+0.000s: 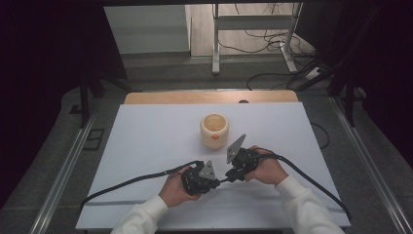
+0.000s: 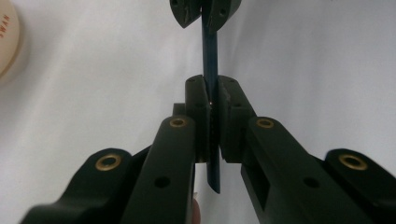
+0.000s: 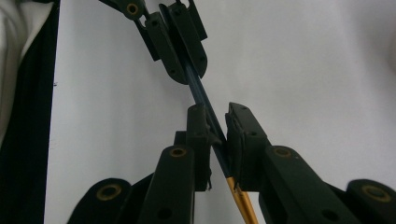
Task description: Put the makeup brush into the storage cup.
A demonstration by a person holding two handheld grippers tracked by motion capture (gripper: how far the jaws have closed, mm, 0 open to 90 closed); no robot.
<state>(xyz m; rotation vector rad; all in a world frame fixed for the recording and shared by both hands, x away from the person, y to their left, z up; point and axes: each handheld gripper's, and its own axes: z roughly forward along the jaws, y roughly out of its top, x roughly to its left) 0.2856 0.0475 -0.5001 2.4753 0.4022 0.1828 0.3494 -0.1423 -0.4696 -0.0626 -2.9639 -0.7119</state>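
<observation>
Both the left gripper and the right gripper had their jaws closed on the slim dark-blue pencil with a gold end, held above the near desk; the round cream cup beyond likely awaited it.

Red letters run down the side of the cream cup at the left gripper view's edge, cut off; they look like "WAN". A small red mark on it from above, too small to read.
</observation>
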